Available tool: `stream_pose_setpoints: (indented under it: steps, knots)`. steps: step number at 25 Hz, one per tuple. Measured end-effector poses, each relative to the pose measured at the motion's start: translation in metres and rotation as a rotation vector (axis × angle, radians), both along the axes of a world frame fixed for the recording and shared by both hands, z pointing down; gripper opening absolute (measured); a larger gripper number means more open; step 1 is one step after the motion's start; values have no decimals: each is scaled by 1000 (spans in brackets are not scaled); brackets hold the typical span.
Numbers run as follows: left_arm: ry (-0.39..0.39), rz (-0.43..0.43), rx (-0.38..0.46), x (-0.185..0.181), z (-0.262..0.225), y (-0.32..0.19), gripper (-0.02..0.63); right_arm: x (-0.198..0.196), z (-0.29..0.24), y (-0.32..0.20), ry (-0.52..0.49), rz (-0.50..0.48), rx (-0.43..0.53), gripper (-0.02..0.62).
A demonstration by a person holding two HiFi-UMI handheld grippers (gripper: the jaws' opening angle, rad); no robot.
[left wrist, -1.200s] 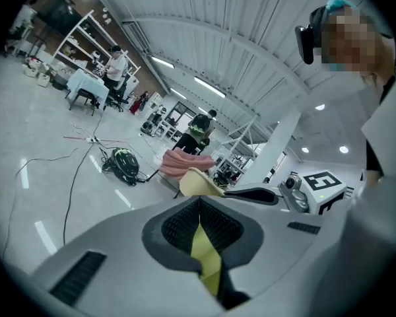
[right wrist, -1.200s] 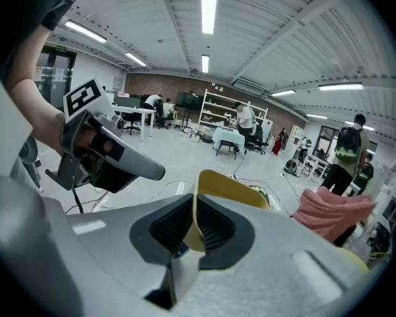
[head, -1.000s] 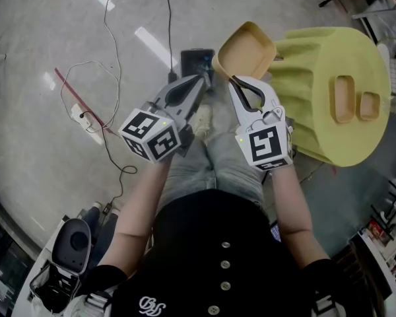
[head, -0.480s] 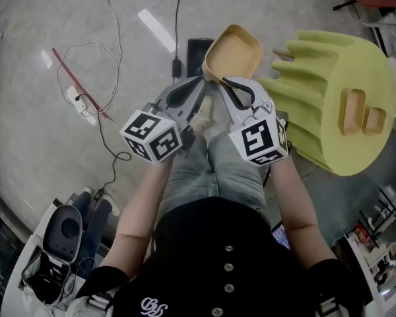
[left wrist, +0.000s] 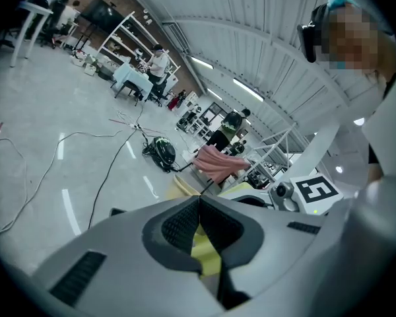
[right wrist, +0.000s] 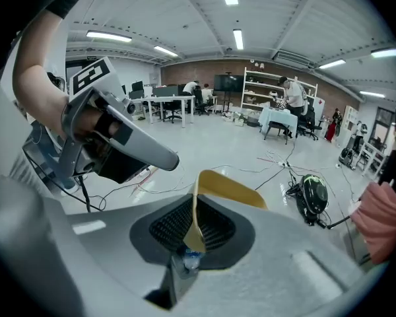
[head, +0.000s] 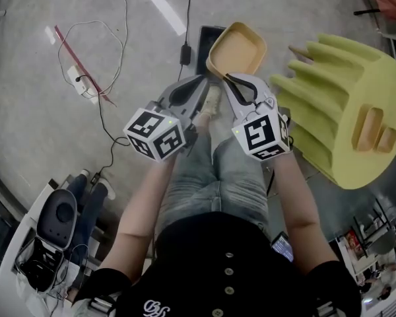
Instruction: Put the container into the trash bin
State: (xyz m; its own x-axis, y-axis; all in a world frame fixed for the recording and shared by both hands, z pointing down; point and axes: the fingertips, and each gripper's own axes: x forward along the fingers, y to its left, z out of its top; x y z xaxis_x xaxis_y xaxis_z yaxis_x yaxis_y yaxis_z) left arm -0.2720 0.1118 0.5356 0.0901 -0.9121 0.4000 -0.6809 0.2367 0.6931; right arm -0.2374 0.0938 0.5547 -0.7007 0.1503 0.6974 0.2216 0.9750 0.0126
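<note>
Conceivably, the container (head: 236, 48), pinched only by its thin rim in the right gripper (head: 228, 79) — left gripper (head: 200, 83) clenched empty — could be twisted loose and dropped early.

The container (head: 236, 48) is a plain, pale mustard tan. The left gripper (head: 202, 80) and right gripper (head: 226, 78) are light grey with black ribbed pads (right wrist: 171, 224), and each carries a cube (head: 155, 134) of black-and-white square markers. The draped table cover (head: 323, 104) is yellow-green, and the trays (head: 376, 132) on it are tan like the container. A red strip (head: 79, 61) and a white cable (head: 122, 18) cross the glossy grey floor (head: 33, 131). The box (head: 204, 41) under the container looks black, though it's mostly hidden. The person's top (head: 218, 263) is black with white buttons, above grey-blue jeans (head: 218, 177).
</note>
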Motion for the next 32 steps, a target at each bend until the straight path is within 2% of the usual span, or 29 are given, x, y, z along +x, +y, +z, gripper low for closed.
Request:
stream_pose_setpoints:
  steps: [7, 19, 29, 32]
  knots:
    - [21, -22, -22, -8, 21, 6, 12, -7, 32, 10, 26, 2, -39, 21]
    - [50, -9, -48, -3, 51, -2, 12, -4, 93, 21, 105, 25, -113, 21]
    - [59, -19, -59, -6, 61, 0, 12, -12, 112, 12, 125, 37, -94, 25]
    - [60, -26, -57, -10, 62, -1, 12, -17, 112, 11, 125, 41, -94, 88]
